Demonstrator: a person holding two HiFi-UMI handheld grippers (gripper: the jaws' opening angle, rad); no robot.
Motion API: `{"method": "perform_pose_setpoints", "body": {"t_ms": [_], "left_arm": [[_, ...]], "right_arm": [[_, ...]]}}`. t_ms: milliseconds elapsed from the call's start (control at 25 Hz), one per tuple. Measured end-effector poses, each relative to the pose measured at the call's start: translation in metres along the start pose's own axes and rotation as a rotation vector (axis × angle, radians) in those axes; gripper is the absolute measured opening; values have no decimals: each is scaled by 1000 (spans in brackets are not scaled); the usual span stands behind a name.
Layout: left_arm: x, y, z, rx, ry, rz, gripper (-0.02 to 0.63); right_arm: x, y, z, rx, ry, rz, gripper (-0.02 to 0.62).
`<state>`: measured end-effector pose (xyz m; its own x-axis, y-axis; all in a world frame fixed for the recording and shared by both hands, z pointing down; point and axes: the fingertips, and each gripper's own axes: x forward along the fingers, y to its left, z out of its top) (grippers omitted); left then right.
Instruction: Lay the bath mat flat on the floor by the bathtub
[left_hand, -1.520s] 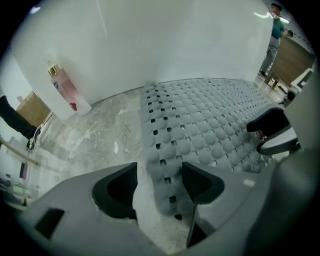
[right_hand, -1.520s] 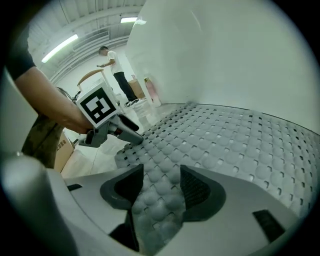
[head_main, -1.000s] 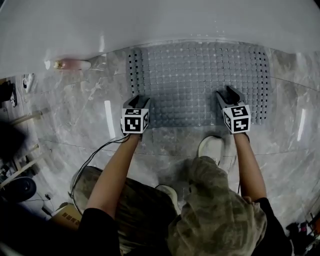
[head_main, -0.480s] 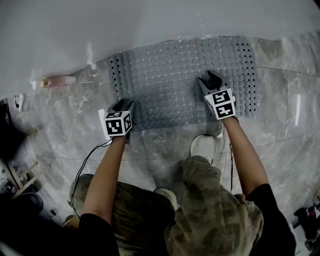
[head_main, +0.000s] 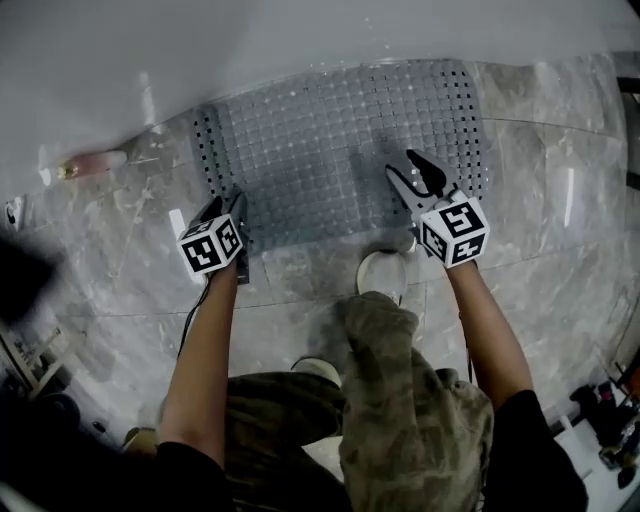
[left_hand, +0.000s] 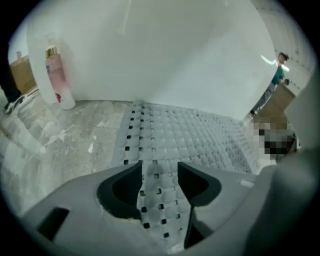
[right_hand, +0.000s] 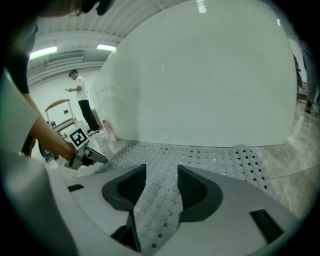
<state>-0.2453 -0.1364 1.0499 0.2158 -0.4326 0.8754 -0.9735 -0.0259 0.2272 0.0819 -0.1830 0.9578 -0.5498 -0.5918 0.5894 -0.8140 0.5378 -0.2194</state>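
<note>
The grey perforated bath mat (head_main: 340, 140) lies flat on the marble floor against the white bathtub (head_main: 250, 50). My left gripper (head_main: 228, 203) is at the mat's near left corner. Its jaws stand apart, still widening a little, and the mat (left_hand: 185, 135) shows through the gap of the left gripper (left_hand: 159, 167), unpinched. My right gripper (head_main: 405, 165) hovers over the mat's near right part with its fingers spread. In the right gripper view the mat (right_hand: 200, 155) runs under the right gripper's (right_hand: 161, 172) open jaws, and the left gripper (right_hand: 82, 150) appears at the left.
A pink bottle (head_main: 90, 162) lies on the floor by the tub, left of the mat, and shows again as a pink bottle (left_hand: 56, 75). My white shoe (head_main: 383, 272) stands just short of the mat's near edge. A cable (head_main: 190, 320) trails under my left arm. A person (right_hand: 80, 100) stands far off.
The right gripper has risen from the mat's near edge to above the mat. The left gripper stays at the near left corner. The mat lies as before; my view has swung rightwards.
</note>
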Motion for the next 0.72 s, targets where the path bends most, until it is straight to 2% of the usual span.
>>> {"method": "perform_pose_setpoints", "body": {"t_ms": [120,280,320,440,520,720], "left_arm": [[-49,-14,17,-91,-95,-10,227],[-136,-51,54,-231,-210,-133,229],[-164,-60,64,-233,-239,-152,229],[-248,-84,88,-104,-308,-149,229],[-306,-104,101,-44,-341,-151,229],[-446,-169,102,-31,-373,-191,229]], "right_arm": [[-58,29,34,106,-52,-1,186],[-125,62,80,165,-77,-13,186],[-141,73,88,191,-72,-20,186],[-192,106,113,252,-39,-70,186],[-229,124,141,247,-32,-92,186],[-332,166,213,280,-36,-106,186]]}}
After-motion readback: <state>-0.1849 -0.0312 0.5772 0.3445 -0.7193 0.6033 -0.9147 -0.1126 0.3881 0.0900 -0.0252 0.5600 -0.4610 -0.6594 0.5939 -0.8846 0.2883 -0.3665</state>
